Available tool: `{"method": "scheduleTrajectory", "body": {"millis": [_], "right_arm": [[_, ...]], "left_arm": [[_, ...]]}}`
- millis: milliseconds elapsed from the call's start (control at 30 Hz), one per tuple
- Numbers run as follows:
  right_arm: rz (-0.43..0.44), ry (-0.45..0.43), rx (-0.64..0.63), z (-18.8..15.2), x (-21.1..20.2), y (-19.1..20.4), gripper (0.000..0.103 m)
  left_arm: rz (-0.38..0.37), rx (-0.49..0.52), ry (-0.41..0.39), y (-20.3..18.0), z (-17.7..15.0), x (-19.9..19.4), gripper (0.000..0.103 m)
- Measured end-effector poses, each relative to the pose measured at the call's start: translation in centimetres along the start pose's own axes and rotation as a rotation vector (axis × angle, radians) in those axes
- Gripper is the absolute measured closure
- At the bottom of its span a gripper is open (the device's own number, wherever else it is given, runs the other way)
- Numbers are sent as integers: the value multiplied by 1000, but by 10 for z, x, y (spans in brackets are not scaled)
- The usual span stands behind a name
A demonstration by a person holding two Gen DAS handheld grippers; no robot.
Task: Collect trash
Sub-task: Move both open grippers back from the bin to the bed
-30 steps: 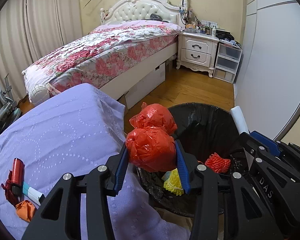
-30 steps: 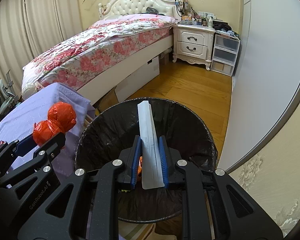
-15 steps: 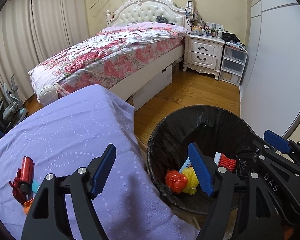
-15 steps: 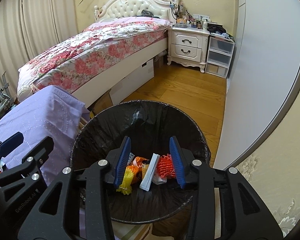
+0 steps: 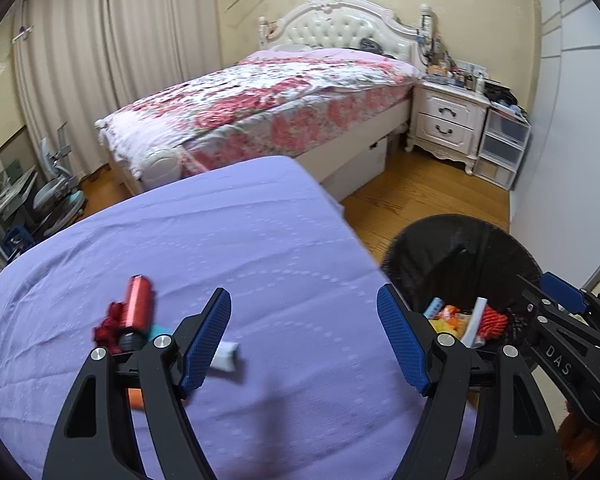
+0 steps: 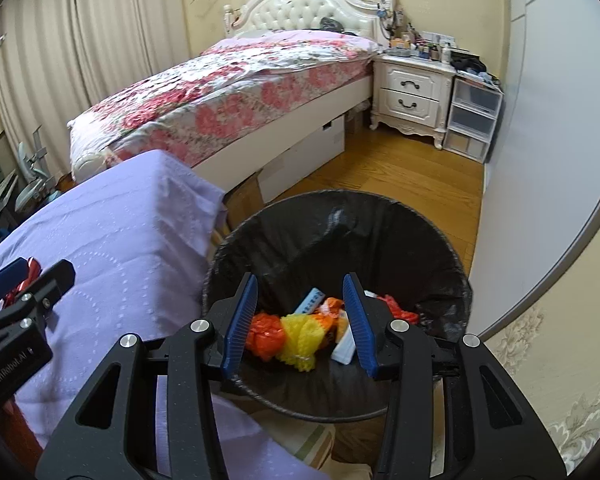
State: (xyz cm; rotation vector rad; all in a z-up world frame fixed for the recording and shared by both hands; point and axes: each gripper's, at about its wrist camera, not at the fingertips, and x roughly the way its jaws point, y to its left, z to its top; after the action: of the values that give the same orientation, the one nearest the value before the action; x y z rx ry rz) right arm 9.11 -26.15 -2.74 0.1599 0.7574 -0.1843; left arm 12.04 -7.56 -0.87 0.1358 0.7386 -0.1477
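Matt lilac cloth (image 5: 236,248) is covering the surface; a glossy black plastic liner (image 6: 380,236) is lining the bin; the wooden floor (image 6: 400,176) is shining smooth.

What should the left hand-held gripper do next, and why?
Probably reach down to the red can on the purple cloth. The left hand-held gripper is open and empty above the cloth, its jaws just having opened, and trash lies there, outside the black bin.

Both wrist views look steeply down, sharing the bin (image 5: 460,252) and bed (image 6: 236,92).
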Motion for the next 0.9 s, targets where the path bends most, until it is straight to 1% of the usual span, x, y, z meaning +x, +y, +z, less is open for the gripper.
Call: {"method": "scheduleTrajectory", "body": {"millis": [300, 433, 633, 900], "right_arm": [[72, 3, -60, -1, -4, 46, 59], [98, 5, -89, -2, -5, 65, 59], [126, 9, -135, -3, -7, 92, 59], [141, 24, -173, -10, -7, 111, 59]], "left_arm": [[108, -125, 15, 78, -16, -10, 30], [144, -173, 22, 106, -23, -13, 30], [170, -210, 36, 132, -32, -11, 30], [172, -240, 76, 153, -43, 1, 30]]}}
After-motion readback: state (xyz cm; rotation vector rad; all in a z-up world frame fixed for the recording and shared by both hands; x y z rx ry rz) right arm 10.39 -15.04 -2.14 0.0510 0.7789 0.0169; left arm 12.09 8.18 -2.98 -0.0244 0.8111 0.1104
